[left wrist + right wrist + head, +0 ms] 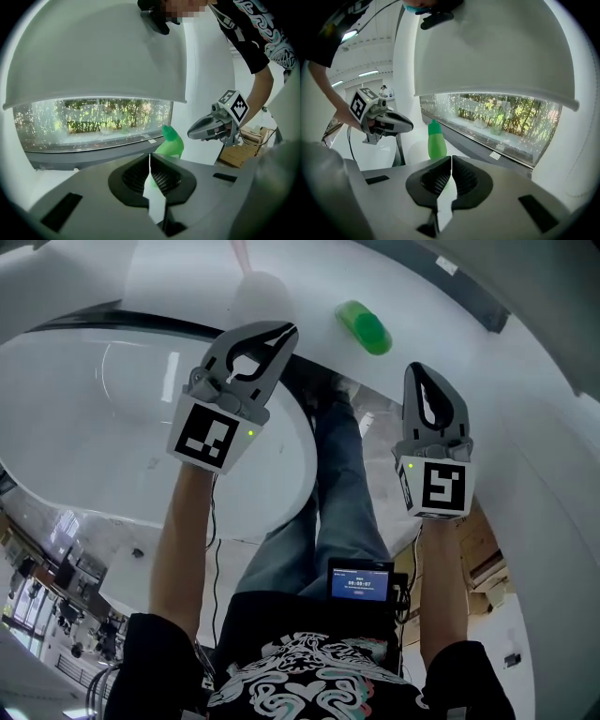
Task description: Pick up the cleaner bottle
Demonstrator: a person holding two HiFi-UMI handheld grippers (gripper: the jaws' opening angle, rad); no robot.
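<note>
At left gripper (150,158): clenched, jaws tip to tip, nothing between them.
At right gripper (451,159): same, clenched and empty.
Cleaner bottle (364,326): green with a green cap, upright on the white surface (441,324), neither gripper touching it.
Left gripper view: bottle at 1 o'clock just past the tips, lower part hidden behind the jaws.
Right gripper view: bottle at 11 o'clock beyond the tips, base hidden by the jaws.
Head view: left gripper at the bottle's 9 o'clock, right gripper at its 4 o'clock, both near it but apart.
Window (93,117): behind the bottle, 12 o'clock in both gripper views, greenery outside.
Hood (103,51): white, curved, directly above the window.
Person: jeans (342,484), black printed shirt (309,681), small screen (359,582) at the waist, 6 o'clock in head view.
</note>
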